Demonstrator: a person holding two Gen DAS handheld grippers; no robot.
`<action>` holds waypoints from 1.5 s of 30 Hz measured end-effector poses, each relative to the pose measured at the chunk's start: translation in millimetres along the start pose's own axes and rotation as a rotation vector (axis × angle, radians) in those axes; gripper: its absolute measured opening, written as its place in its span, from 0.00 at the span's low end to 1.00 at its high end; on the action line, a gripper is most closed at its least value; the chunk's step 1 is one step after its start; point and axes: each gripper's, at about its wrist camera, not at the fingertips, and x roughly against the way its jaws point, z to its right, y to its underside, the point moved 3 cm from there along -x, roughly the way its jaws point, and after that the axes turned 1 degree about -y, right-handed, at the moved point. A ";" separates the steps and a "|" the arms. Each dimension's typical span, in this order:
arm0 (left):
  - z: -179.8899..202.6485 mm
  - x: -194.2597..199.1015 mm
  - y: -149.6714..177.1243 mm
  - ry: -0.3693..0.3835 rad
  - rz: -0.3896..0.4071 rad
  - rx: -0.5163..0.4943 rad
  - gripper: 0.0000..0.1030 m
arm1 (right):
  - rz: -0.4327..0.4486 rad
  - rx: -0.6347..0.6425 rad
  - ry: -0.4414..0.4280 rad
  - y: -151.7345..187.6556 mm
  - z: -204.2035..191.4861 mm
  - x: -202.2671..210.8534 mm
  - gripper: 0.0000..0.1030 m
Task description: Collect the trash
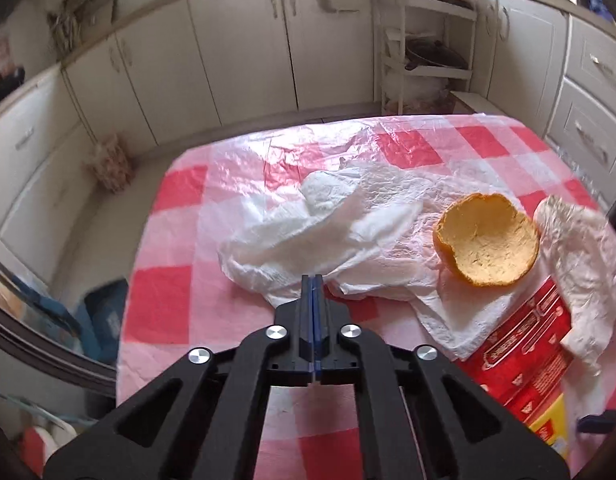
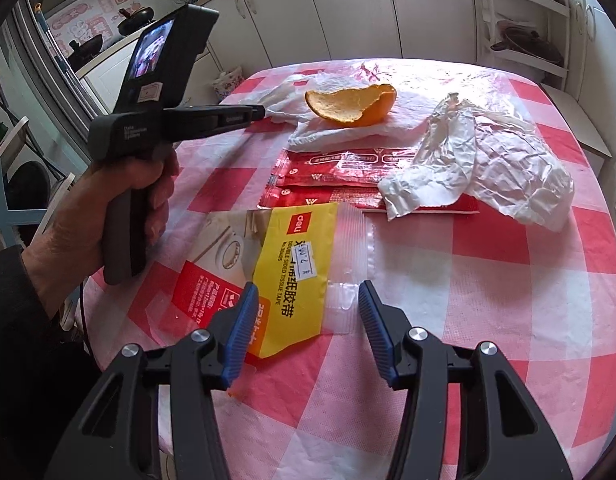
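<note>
You are in a home kitchen.
You can see cream cupboards (image 1: 244, 56), a wok (image 2: 134, 26) and a checked tablecloth (image 2: 488, 248).

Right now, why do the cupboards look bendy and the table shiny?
Left wrist view: the fisheye lens curves the cupboards, and the edges look blurry. Right wrist view: daylight glares off the plastic tablecloth at the far end.

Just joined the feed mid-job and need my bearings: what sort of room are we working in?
Most likely a home kitchen: cream cabinets line the walls, a rack holding a dark pan stands between them, and the trash lies on a table under a red-checked plastic cloth.
</note>
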 end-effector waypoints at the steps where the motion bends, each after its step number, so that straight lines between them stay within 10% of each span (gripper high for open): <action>1: -0.1 0.2 1.1 0.010 -0.006 0.008 0.00 | -0.001 0.001 -0.001 -0.8 0.2 -0.5 0.46; 7: -0.9 26.6 16.4 0.100 -0.025 0.075 0.00 | -0.029 0.021 -0.017 1.6 -0.4 -1.4 0.09; 18: -9.4 97.2 82.1 0.204 -0.069 0.170 0.01 | -0.004 0.028 -0.027 13.9 -13.3 15.0 0.04; 20: -2.2 102.6 100.1 0.245 -0.101 0.178 0.10 | -0.002 0.011 -0.002 14.1 -8.8 14.9 0.05; 22: 9.8 103.8 115.7 0.239 -0.128 0.148 0.51 | 0.002 -0.024 0.009 13.3 -2.7 14.5 0.31; 24: 21.6 104.7 124.1 0.213 -0.123 0.123 0.69 | -0.001 -0.070 0.002 13.0 4.8 11.2 0.38; 27: 32.6 102.6 126.8 0.232 -0.121 0.100 0.74 | 0.007 -0.054 0.005 10.2 1.6 8.9 0.39; 32: 31.2 100.2 119.5 0.379 -0.123 0.202 0.74 | 0.005 -0.011 -0.029 6.0 -6.7 0.6 0.31; 37: 37.9 96.1 122.0 0.491 -0.178 0.238 0.25 | -0.006 0.043 -0.069 7.0 -23.2 -5.8 0.31; 45: 40.9 98.0 125.2 0.600 -0.199 0.290 0.14 | 0.002 0.077 -0.135 15.1 -34.7 -3.0 0.28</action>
